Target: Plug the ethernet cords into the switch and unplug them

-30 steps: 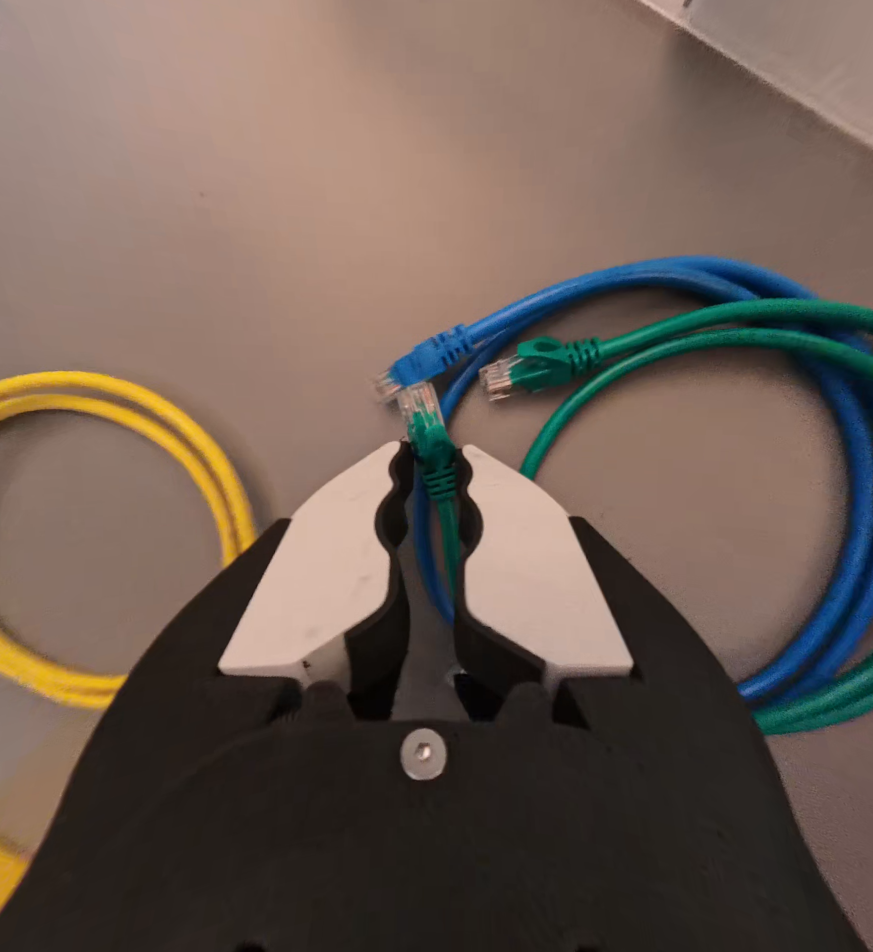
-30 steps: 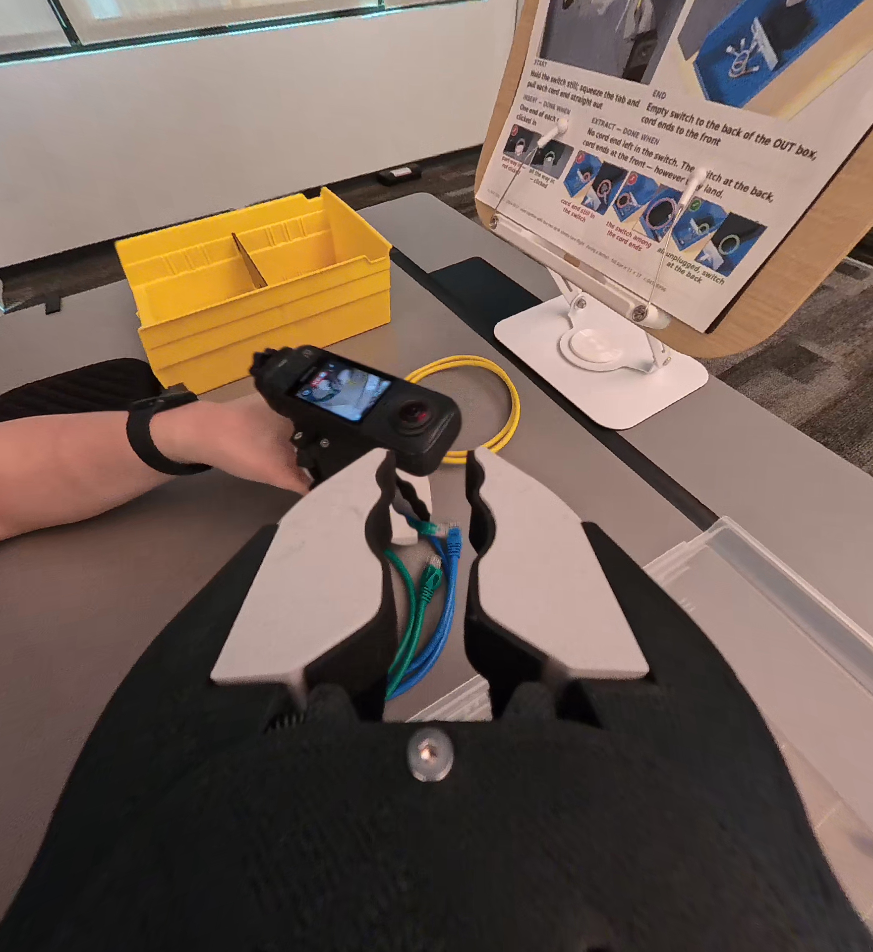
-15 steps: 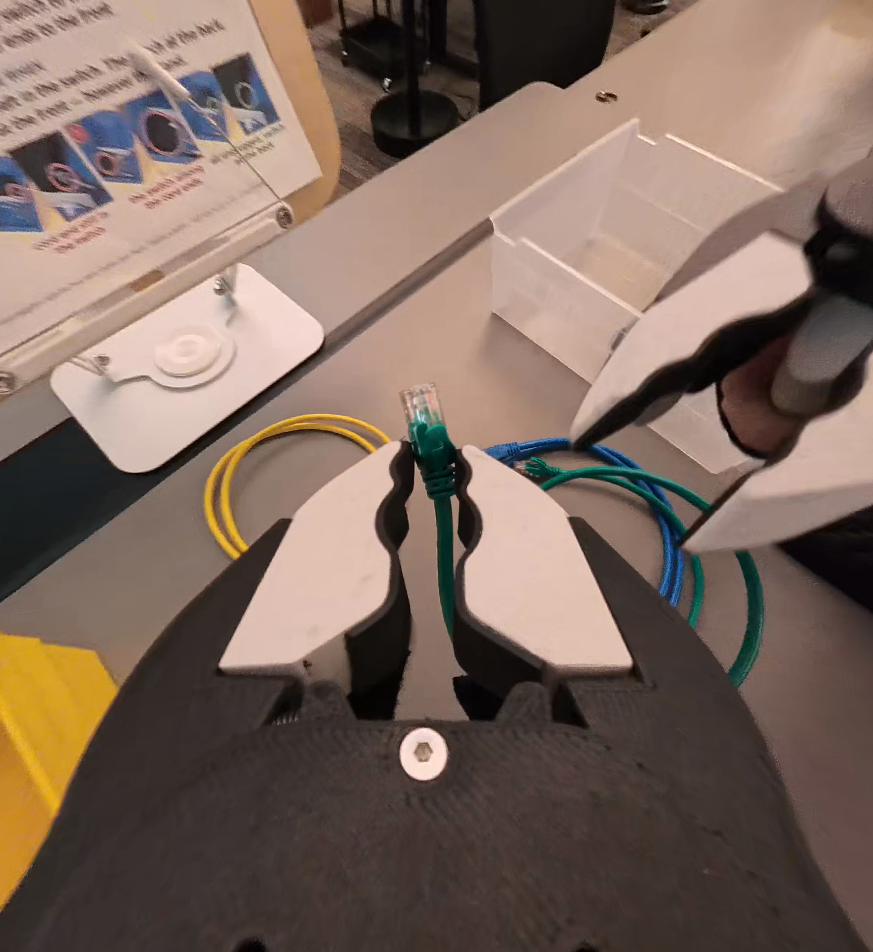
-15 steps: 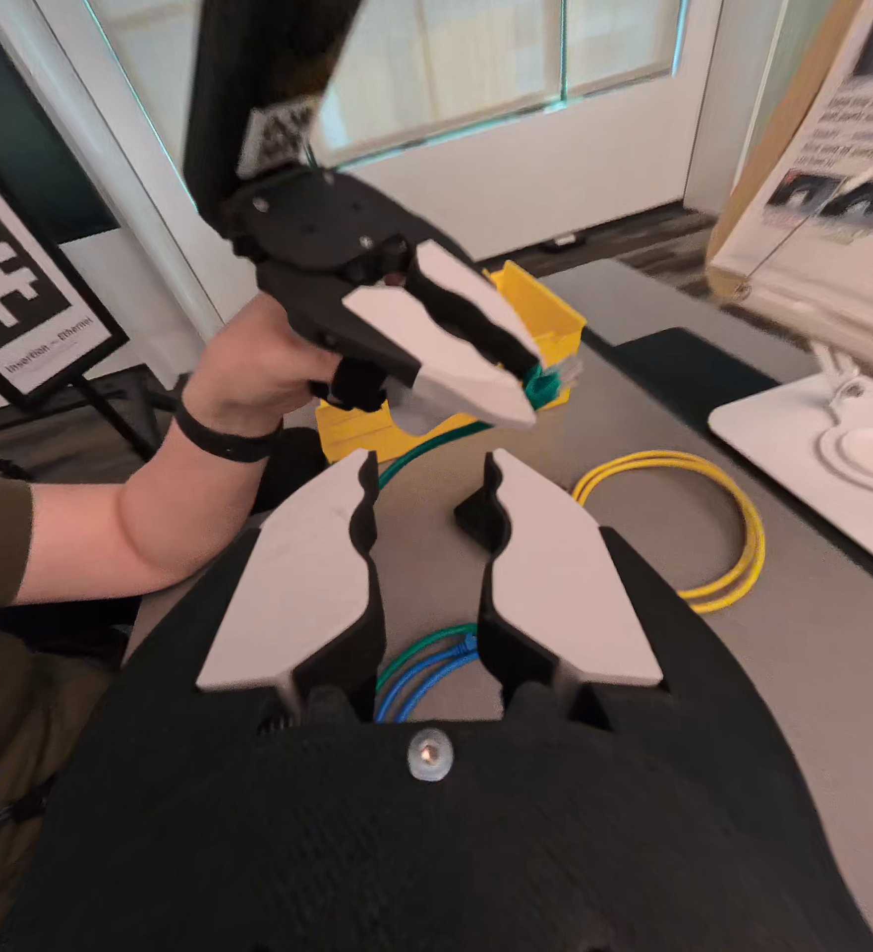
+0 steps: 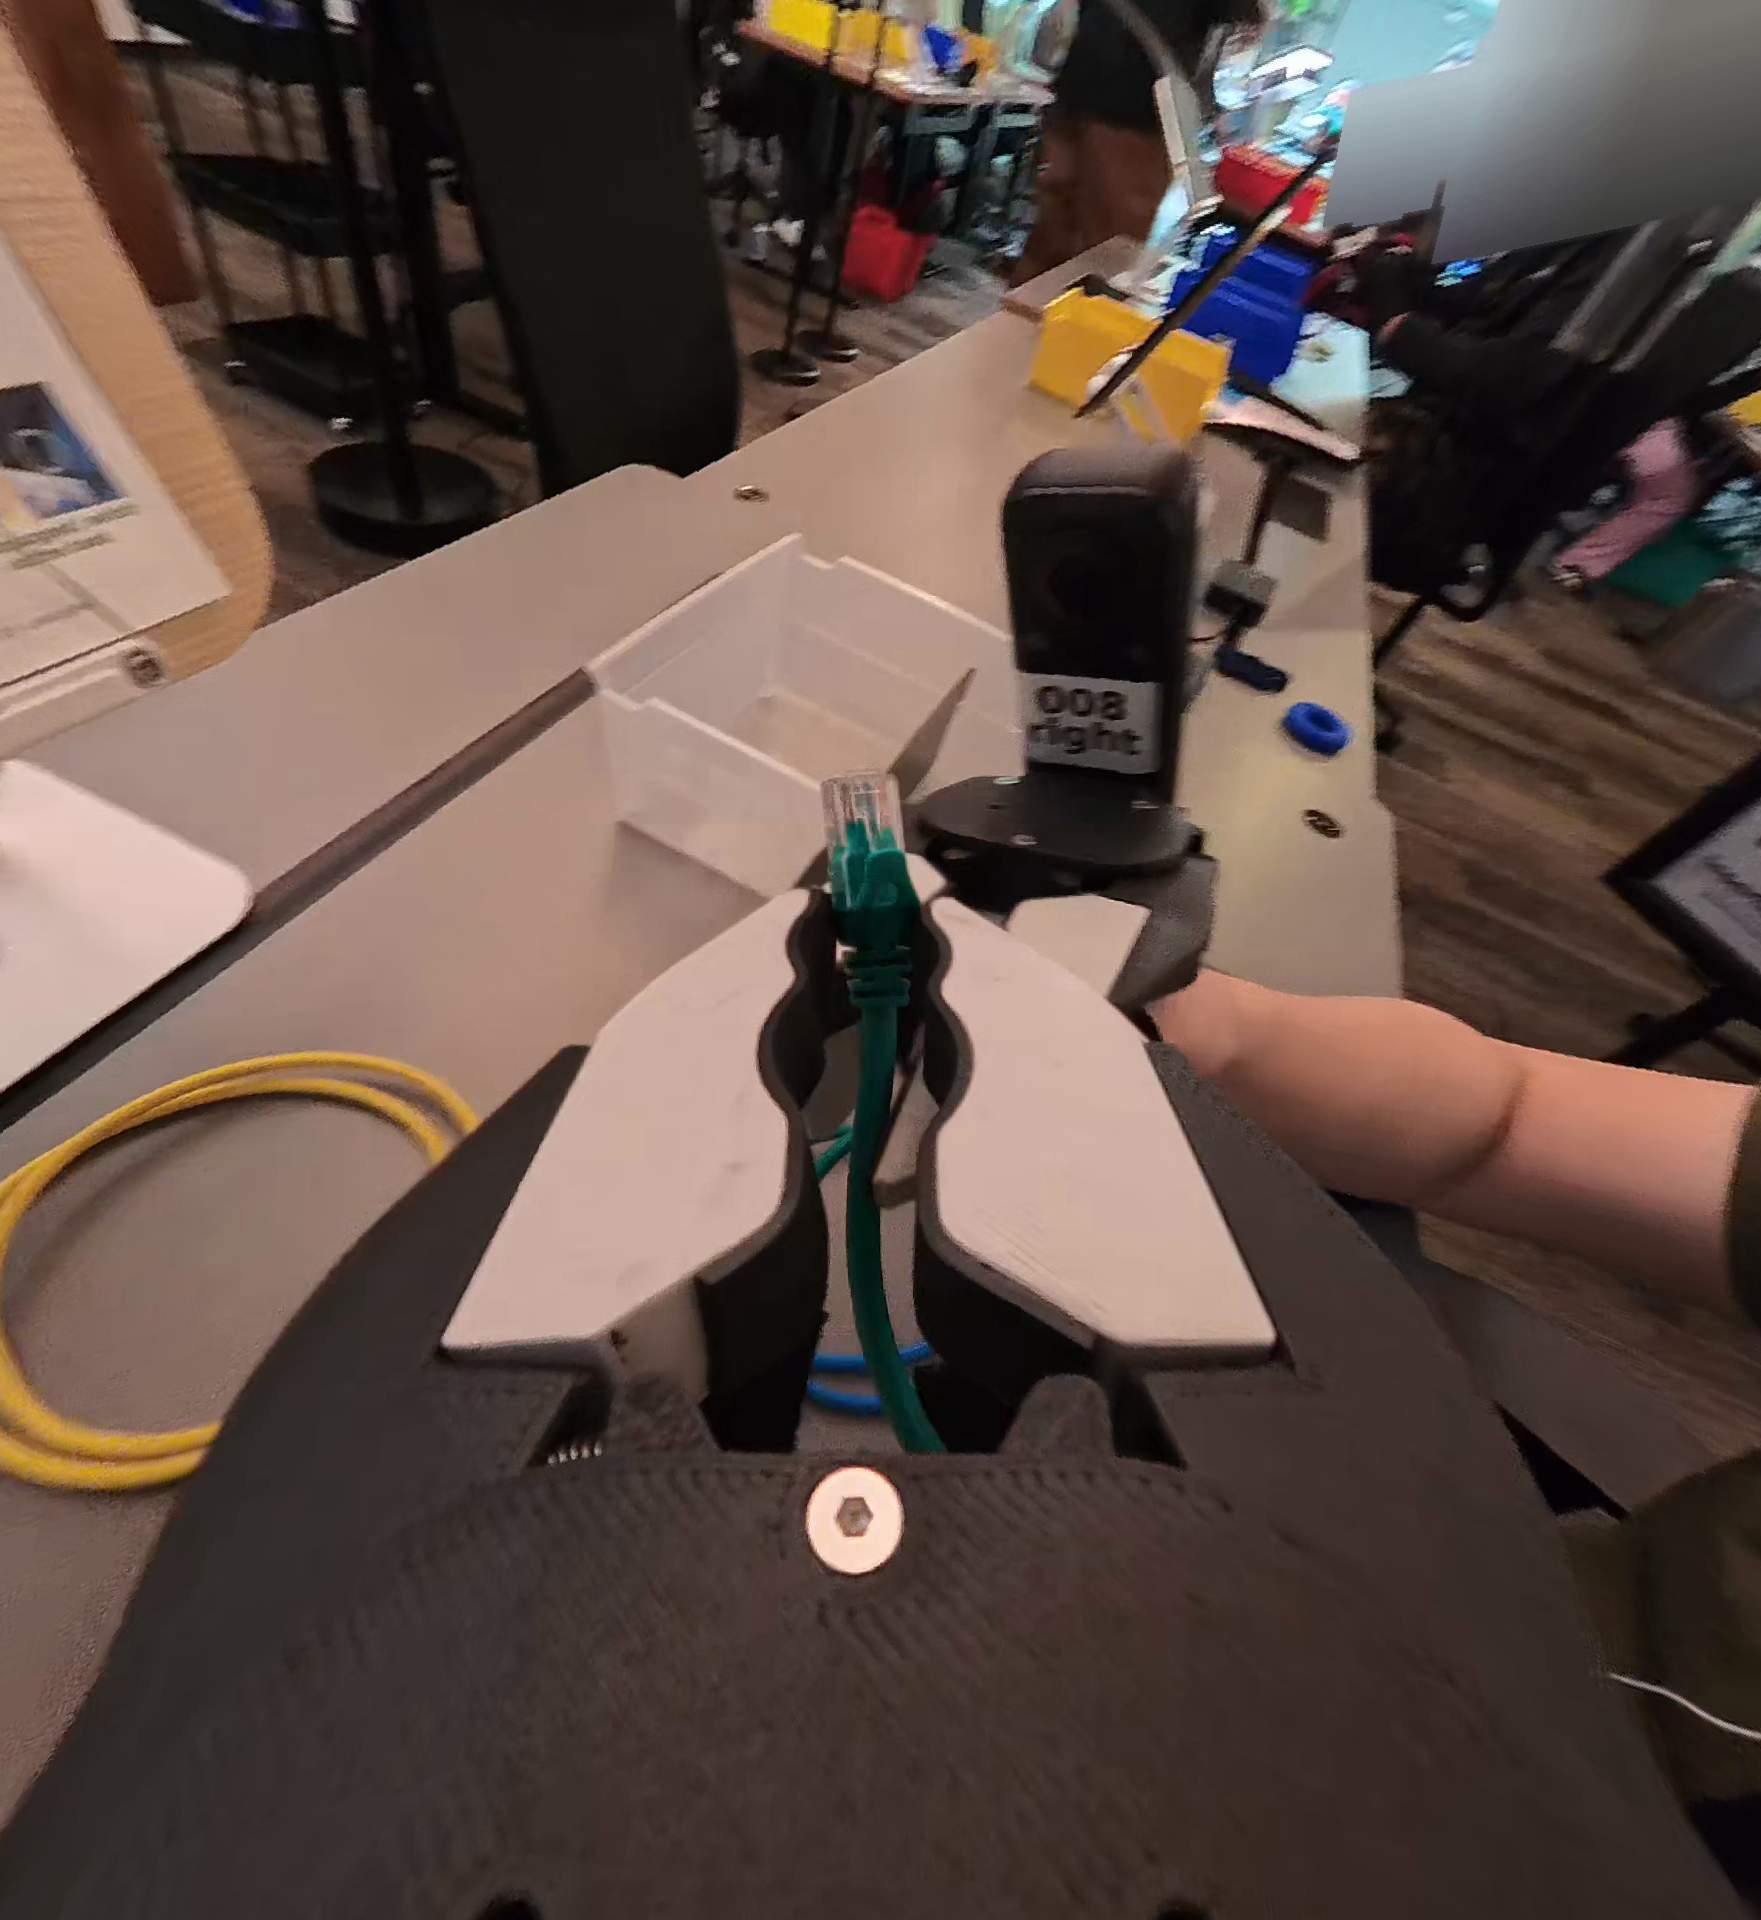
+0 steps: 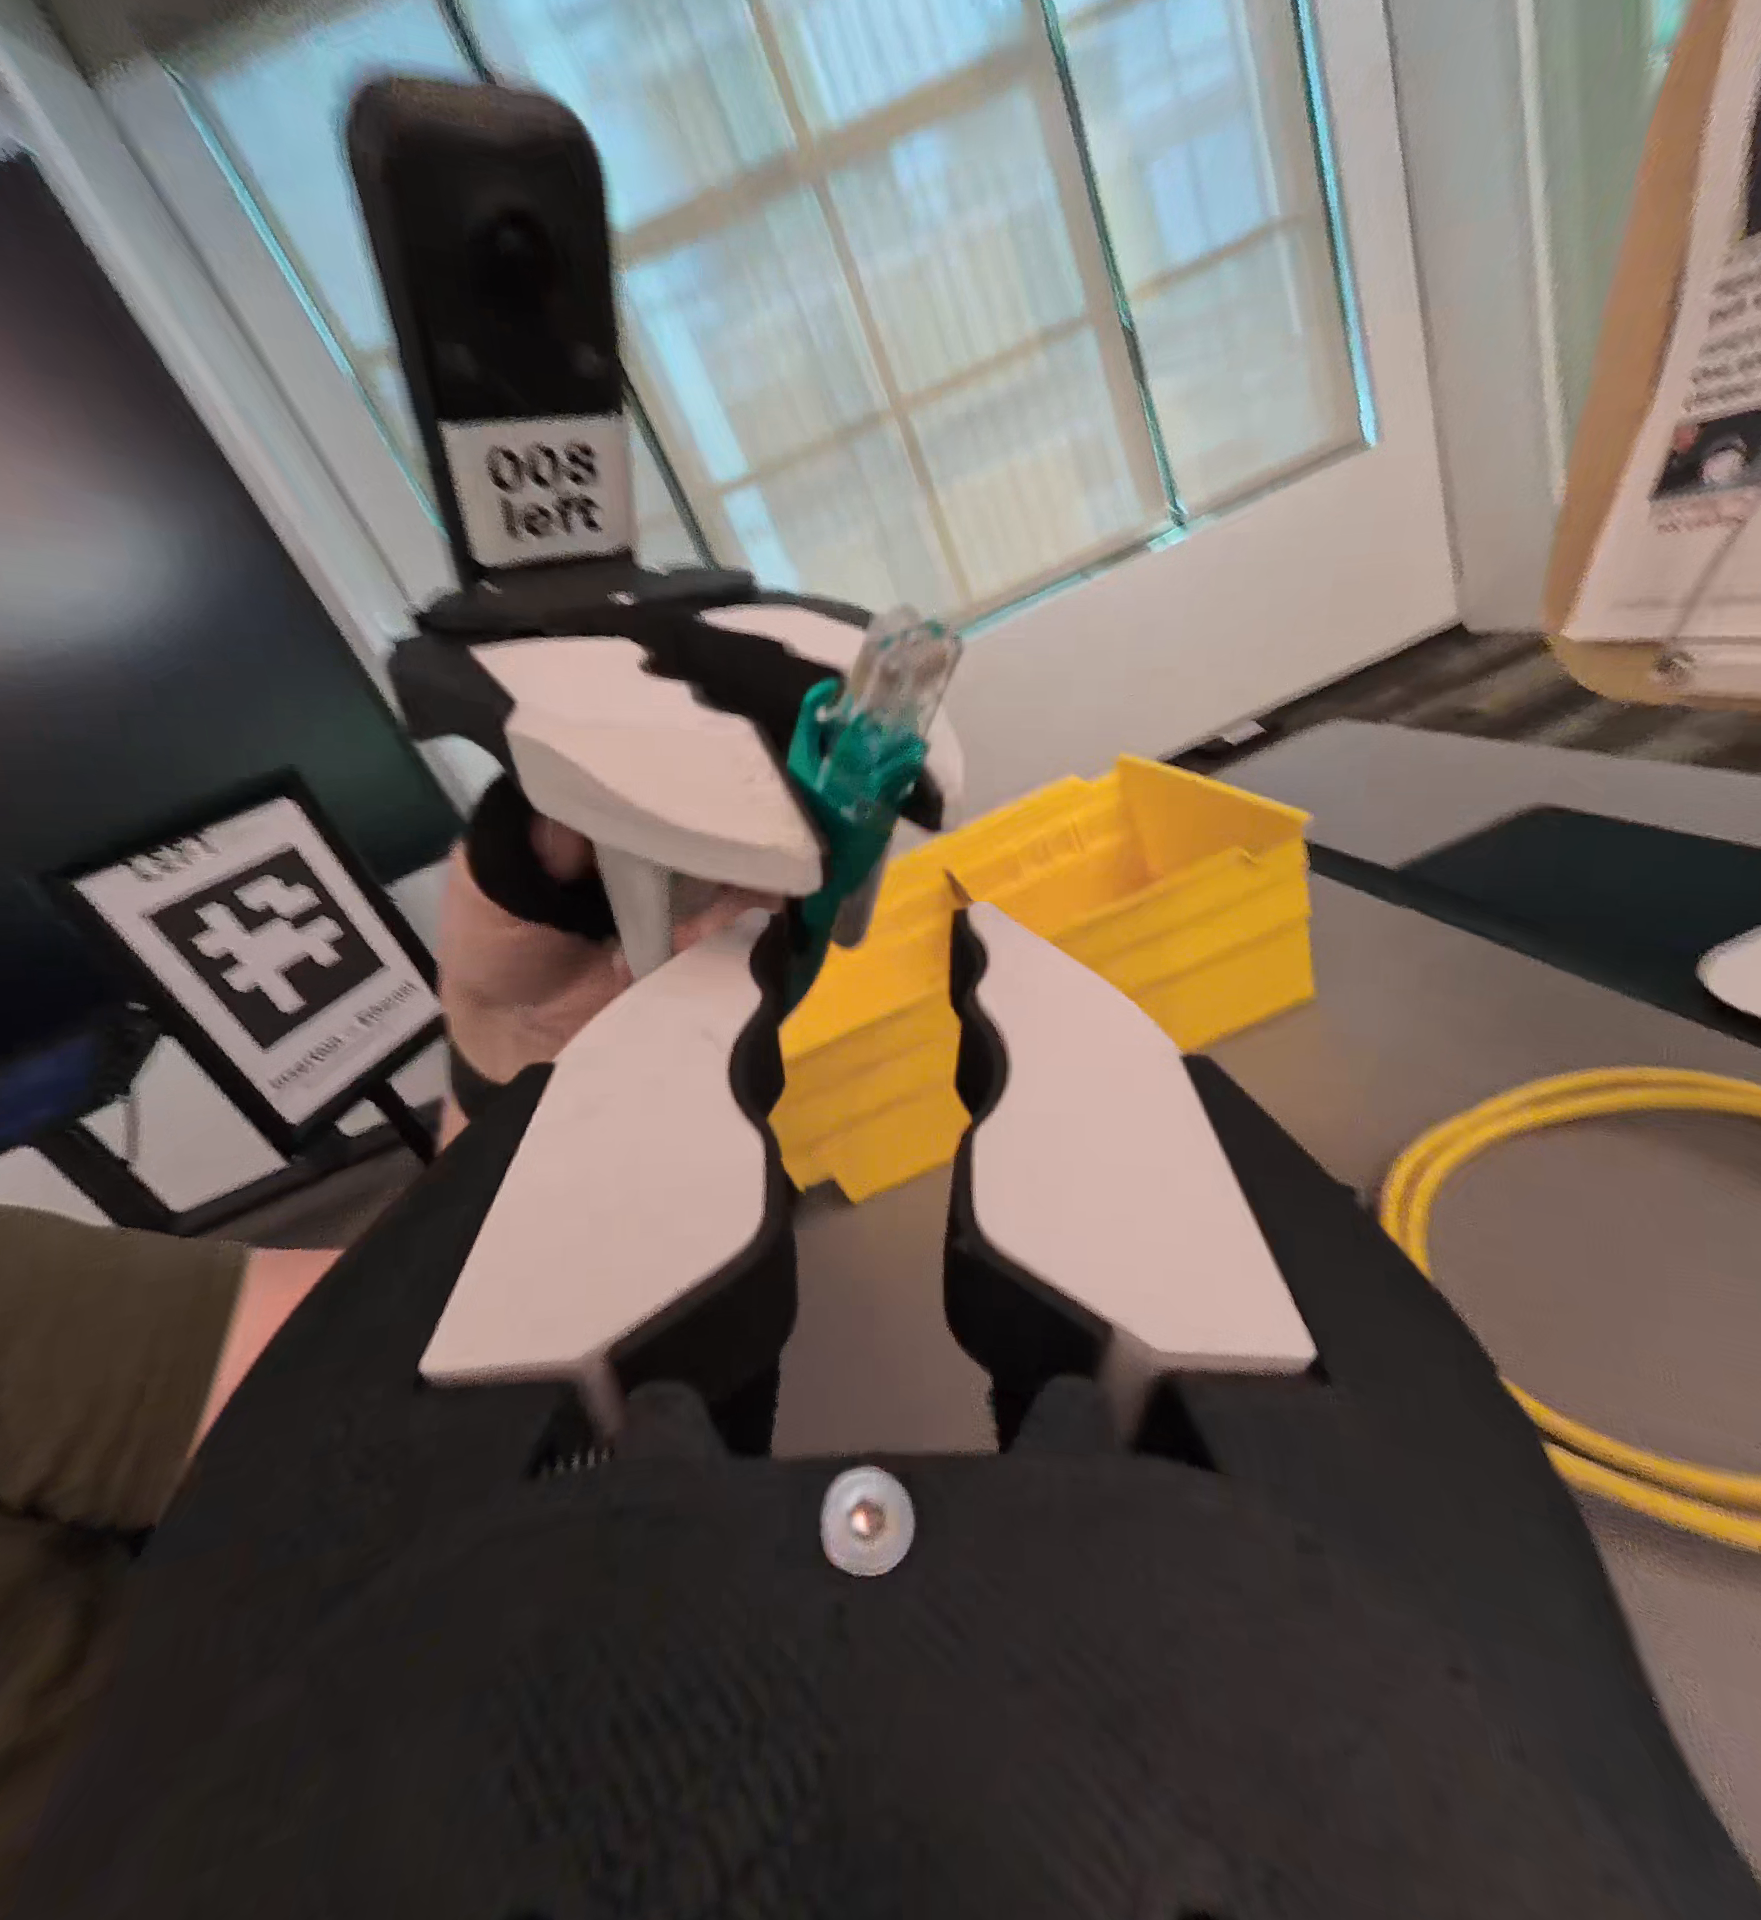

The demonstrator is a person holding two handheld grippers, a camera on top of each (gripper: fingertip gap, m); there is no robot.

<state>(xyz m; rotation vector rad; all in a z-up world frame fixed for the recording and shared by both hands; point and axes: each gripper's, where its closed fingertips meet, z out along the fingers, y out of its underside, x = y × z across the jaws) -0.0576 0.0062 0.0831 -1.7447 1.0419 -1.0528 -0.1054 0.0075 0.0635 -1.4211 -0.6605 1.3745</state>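
- Left wrist view: the left gripper (image 5: 868, 914) is clamped on the green cord (image 5: 874, 1195) right at the ribbed boot, so the clear plug (image 5: 860, 805) pokes out past the tips, pointing up and away from the table (image 5: 502, 914). The cord runs back between the fingers, with the slack trailing down out of sight.
- The right gripper (image 6: 860, 914) has its jaws apart with nothing in them. In its own view it sits just below and in front of the plug (image 6: 891, 686), tips aimed at it.
- My guess at the step: a handoff or regrip of the plug in the air before it goes to the switch. To do it well I'd hold the left one dead still, bring the right one in square on the plug body, and not crush the latch tab (it has to spring free to click in). Don't let go on the left until the right has really closed.
- Relative to the plug: the yellow cord (image 5: 117, 1278) is coiled on the table off to its left, the clear bin (image 5: 751, 686) sits just behind it, and a bit of blue cord (image 5: 860, 1377) peeks out underneath, between the left fingers.
- Hard to tell: the switch isn't visible in either view, so no idea where it is. The right wrist view is smeared with motion blur, so I can't say which way the latch tab faces. The yellow bin (image 6: 1115, 914) is behind the plug there, and I can't see into most of it.
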